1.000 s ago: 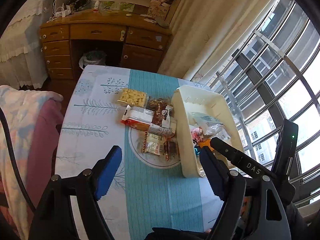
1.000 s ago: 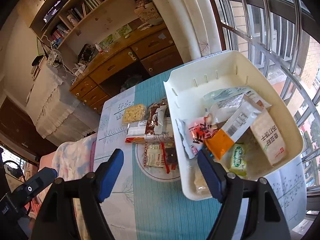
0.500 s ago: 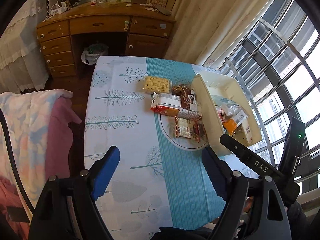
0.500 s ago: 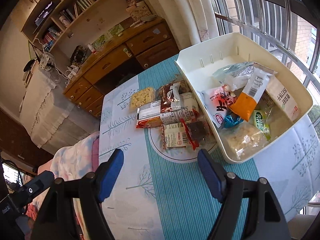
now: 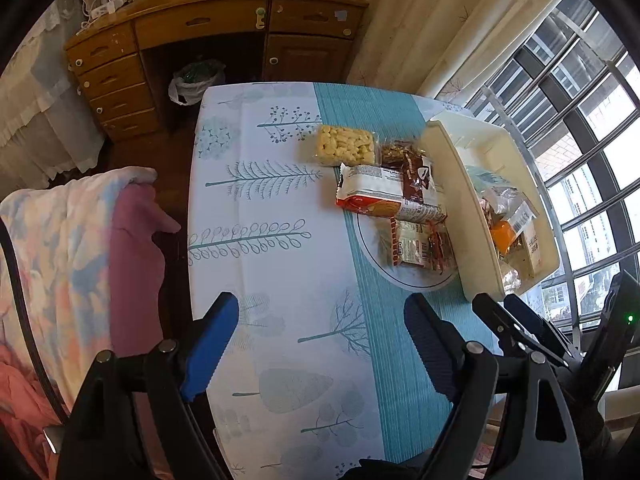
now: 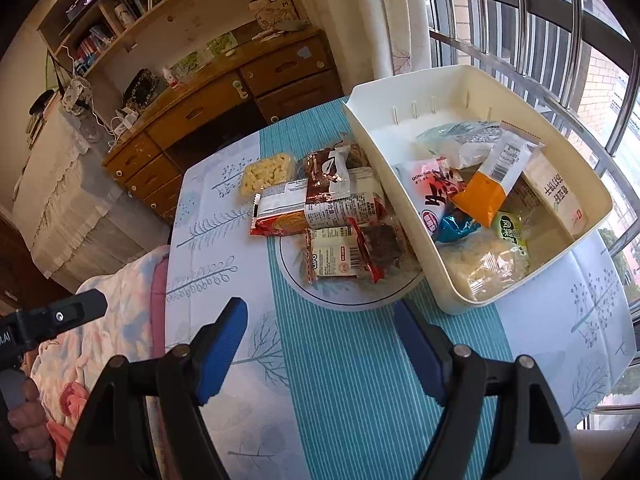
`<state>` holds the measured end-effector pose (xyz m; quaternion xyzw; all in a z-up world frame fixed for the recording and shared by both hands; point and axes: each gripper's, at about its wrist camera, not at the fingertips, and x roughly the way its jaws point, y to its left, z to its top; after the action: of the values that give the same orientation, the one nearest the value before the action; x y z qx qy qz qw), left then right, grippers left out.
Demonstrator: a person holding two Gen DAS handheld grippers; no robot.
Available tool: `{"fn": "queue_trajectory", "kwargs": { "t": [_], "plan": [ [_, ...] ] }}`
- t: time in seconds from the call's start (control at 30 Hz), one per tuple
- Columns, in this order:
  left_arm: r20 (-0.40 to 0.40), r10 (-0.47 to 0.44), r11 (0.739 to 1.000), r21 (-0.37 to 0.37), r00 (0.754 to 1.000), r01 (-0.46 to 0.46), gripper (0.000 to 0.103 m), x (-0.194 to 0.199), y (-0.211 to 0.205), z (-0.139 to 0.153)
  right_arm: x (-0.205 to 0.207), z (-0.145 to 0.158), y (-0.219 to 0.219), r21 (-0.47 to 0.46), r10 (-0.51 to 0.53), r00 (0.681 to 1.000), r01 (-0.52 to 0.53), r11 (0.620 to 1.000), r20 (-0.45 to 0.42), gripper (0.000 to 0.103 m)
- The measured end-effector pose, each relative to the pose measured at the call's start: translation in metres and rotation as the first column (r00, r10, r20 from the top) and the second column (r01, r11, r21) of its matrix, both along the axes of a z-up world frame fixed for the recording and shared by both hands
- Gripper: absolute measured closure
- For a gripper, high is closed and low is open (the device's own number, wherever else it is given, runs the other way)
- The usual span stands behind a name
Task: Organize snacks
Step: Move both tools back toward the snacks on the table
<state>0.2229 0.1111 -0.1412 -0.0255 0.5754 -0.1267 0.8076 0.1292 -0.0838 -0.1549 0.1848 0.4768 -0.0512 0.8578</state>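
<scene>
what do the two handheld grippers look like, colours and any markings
Both are black plastic frames with round silver pivot bolts and two fingers faced with ribbed blue pads. In its own view the left gripper has a thin black cable along the picture's left edge. Seen from there, the right gripper's body shows a small green light. The right gripper looks the same; white lettering on the left one's body is cut off.

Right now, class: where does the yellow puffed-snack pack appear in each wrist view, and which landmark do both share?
Left wrist: yellow pack upper centre, on the cloth, left of the bin.
Right wrist: yellow pack left of centre.
Shared landmark: the plate.
</scene>
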Motion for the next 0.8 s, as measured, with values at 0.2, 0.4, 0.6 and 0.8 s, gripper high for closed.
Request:
{"fn": "queue_trajectory", "kwargs": {
  "t": [0.2, 0.4, 0.6, 0.8],
  "plan": [
    [0.002, -0.047, 0.997, 0.059, 0.999, 0.047, 0.019, 0.032, -0.018, -0.003, 0.013, -0.012, 0.006, -0.073, 0.033, 0.999, -0.034, 0.997, -0.007, 0.026],
    [0.055, -0.162, 0.978, 0.143, 0.985, 0.152, 0.019, 0.057, -0.045, -0.004, 0.021, -0.021, 0.016, -0.227, 0.062, 0.998, -0.063, 0.972, -0.013, 0.026],
    [0.121, -0.343, 0.924, 0.221, 0.932, 0.311, 0.019, 0.077, -0.080, -0.014, 0.029, -0.033, 0.026, -0.385, 0.080, 0.997, -0.078, 0.920, -0.011, 0.034],
    [0.123, -0.511, 0.836, 0.301, 0.851, 0.459, 0.019, 0.090, -0.106, -0.042, 0.039, -0.049, 0.043, -0.547, 0.101, 0.994, -0.101, 0.831, -0.029, 0.045]
  ]
}}
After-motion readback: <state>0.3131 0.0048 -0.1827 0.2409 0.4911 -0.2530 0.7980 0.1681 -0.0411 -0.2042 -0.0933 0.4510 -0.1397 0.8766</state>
